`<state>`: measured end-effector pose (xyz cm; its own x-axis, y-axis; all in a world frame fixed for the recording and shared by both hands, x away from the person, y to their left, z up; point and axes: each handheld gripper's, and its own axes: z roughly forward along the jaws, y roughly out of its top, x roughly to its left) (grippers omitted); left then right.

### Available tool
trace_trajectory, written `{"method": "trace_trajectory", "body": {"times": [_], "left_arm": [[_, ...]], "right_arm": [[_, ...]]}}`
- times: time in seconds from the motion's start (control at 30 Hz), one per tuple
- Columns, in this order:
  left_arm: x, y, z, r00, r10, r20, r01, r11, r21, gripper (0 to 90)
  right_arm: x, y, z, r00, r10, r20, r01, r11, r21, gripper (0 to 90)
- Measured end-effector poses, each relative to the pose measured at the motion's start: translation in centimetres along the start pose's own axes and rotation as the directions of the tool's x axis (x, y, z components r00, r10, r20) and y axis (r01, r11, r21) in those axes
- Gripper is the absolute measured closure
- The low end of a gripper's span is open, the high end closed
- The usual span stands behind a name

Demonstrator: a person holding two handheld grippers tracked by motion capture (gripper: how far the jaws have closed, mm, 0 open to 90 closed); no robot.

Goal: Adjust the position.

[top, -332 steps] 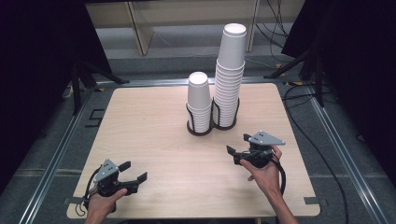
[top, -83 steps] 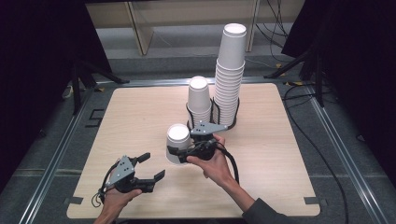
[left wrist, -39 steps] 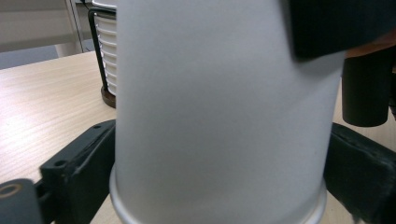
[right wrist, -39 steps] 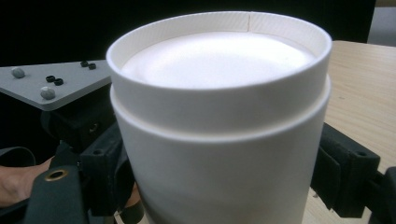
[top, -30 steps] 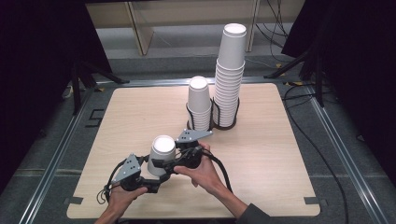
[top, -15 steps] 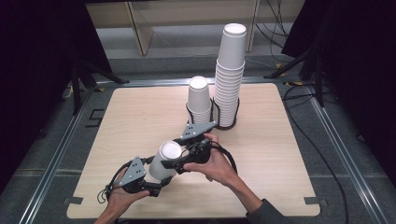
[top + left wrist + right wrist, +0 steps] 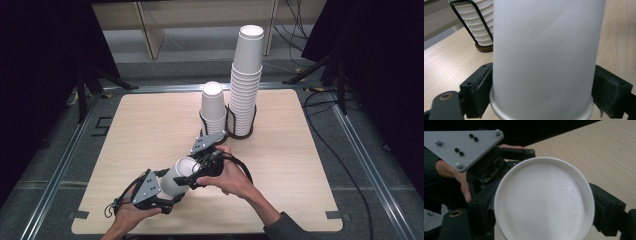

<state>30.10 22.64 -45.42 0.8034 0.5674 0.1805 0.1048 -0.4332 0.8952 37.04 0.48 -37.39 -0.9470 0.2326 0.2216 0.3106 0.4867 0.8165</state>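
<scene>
2 grippers share 1 white paper cup (image 7: 176, 177) at the near left of the table (image 7: 320, 160), held clear of the wood. The left gripper (image 7: 167, 199) has just been closing and now pinches the cup's narrow base end, its jaws pressed to both sides of the wall in the left gripper view. The right gripper (image 7: 187, 180) clamps the cup near its rolled rim, a jaw on either side of the open mouth (image 7: 544, 200). I judge it very light, thin-walled and easily crushed, so the stiffer rim or base suits a gentle grip. It is plain, smooth and tapered. Farther off stand 2 stacks, short (image 7: 213, 107) and tall (image 7: 246, 75).
</scene>
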Motion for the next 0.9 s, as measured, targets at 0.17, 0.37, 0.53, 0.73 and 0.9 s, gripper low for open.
{"method": "trace_trajectory", "body": {"times": [0.17,0.37,0.53,0.73,0.9], "left_arm": [[0.1,0.0,0.1,1.0000,-0.004,0.008,0.004,1.0000,-0.009,11.8],[0.2,-0.1,-0.1,0.9985,-0.056,-0.001,0.055,0.9939,-0.096,5.1],[0.7,0.0,-0.6,0.9953,-0.097,-0.001,0.095,0.9801,-0.174,6.1],[0.7,-0.1,-0.5,0.9946,-0.104,-0.009,0.099,0.9720,-0.213,6.0],[0.8,-0.1,-0.7,0.9908,-0.135,-0.009,0.129,0.9647,-0.230,6.5]], "right_arm": [[-0.2,-0.2,0.0,0.9998,0.016,-0.015,-0.016,1.000,-0.008,22.9],[-0.5,-0.1,-0.7,0.9994,0.028,-0.023,-0.029,0.998,-0.051,24.4],[-0.9,0.0,-1.6,0.9980,0.057,-0.028,-0.059,0.994,-0.096,24.6],[-1.4,-0.1,-2.4,0.9963,0.082,-0.025,-0.085,0.985,-0.152,24.7],[-1.3,0.0,-2.6,0.9946,0.096,-0.041,-0.102,0.980,-0.171,24.8]]}}
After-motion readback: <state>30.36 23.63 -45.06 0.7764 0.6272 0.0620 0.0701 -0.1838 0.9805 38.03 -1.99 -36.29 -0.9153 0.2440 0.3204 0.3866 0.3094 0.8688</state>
